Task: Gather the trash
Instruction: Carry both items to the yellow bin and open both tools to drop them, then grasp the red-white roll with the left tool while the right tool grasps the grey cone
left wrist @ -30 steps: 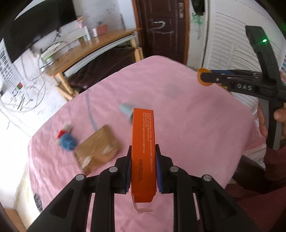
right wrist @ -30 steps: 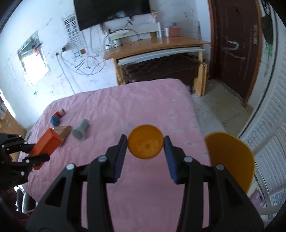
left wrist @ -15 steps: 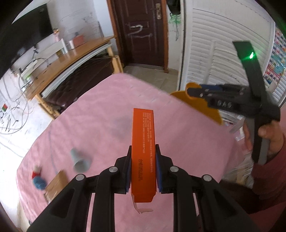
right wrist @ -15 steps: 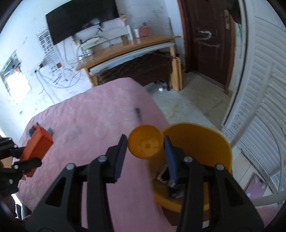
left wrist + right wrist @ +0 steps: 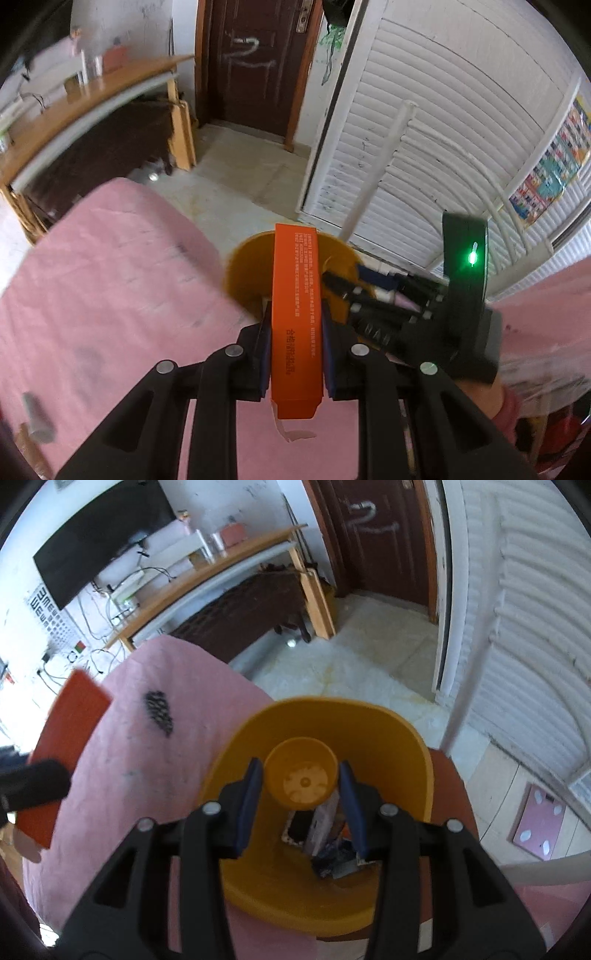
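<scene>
My left gripper (image 5: 295, 325) is shut on a long orange carton (image 5: 295, 295) and holds it upright over the pink bed's edge, pointing at the yellow trash bin (image 5: 247, 266). My right gripper (image 5: 301, 786) is shut on a small orange cup (image 5: 301, 779), held just above the open mouth of the yellow bin (image 5: 413, 760). Several pieces of trash (image 5: 317, 834) lie at the bin's bottom. The orange carton also shows at the left of the right wrist view (image 5: 70, 738). The right gripper's body shows in the left wrist view (image 5: 424, 314), over the bin.
The pink bed (image 5: 110, 277) fills the left. A grey cup (image 5: 37, 421) lies on it at the far left. A wooden desk (image 5: 207, 579), a dark door (image 5: 255, 62) and white shutters (image 5: 443, 129) stand beyond the tiled floor (image 5: 362, 657). A pink scale (image 5: 535, 819) lies on the floor.
Both grippers swung right, from over the bed to the bin at its edge. The orange cup now hangs over the bin's mouth; the carton points at the bin.
</scene>
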Demonstrator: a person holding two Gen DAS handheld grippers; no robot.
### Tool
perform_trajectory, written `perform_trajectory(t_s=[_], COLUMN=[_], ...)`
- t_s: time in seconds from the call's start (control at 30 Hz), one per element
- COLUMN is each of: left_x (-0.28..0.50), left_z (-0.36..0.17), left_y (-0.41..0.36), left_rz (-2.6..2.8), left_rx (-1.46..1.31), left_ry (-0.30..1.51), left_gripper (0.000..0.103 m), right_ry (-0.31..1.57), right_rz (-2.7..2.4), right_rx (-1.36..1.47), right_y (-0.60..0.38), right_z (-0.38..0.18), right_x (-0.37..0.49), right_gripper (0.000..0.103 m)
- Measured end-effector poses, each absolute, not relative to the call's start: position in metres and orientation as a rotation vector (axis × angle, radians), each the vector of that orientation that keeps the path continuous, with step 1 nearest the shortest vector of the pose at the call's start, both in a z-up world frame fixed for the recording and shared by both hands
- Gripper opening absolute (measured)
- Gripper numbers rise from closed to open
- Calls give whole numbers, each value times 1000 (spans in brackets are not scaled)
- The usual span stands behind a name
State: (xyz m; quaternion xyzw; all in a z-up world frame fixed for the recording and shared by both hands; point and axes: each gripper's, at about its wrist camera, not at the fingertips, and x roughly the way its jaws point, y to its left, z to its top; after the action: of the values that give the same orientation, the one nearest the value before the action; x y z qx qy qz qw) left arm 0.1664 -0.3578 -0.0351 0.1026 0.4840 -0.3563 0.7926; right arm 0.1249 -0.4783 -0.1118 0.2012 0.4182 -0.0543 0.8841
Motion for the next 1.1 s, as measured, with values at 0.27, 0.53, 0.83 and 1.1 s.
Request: perform_trajectory(t_s=[0.27,0.53,0.83,1.1], left_x=[194,201,190,180], left_z=[-63,-58,-29,7], left_y=[-392,-386,-332,-258], left_rz=[-734,-723,-662,-580], left_rx=[177,130,14,-41], left_ry=[1087,1083,1010,921], left_gripper=[19,59,59,64], right_ry=[865,855,843,826], right_rz=[-153,-173,-154,-90], right_rx=[466,464,433,338], right_y=[-499,-500,-484,-425], right_z=[-119,-118,-102,-69], right_x=[119,115,119,131], right_gripper=[58,63,63,63])
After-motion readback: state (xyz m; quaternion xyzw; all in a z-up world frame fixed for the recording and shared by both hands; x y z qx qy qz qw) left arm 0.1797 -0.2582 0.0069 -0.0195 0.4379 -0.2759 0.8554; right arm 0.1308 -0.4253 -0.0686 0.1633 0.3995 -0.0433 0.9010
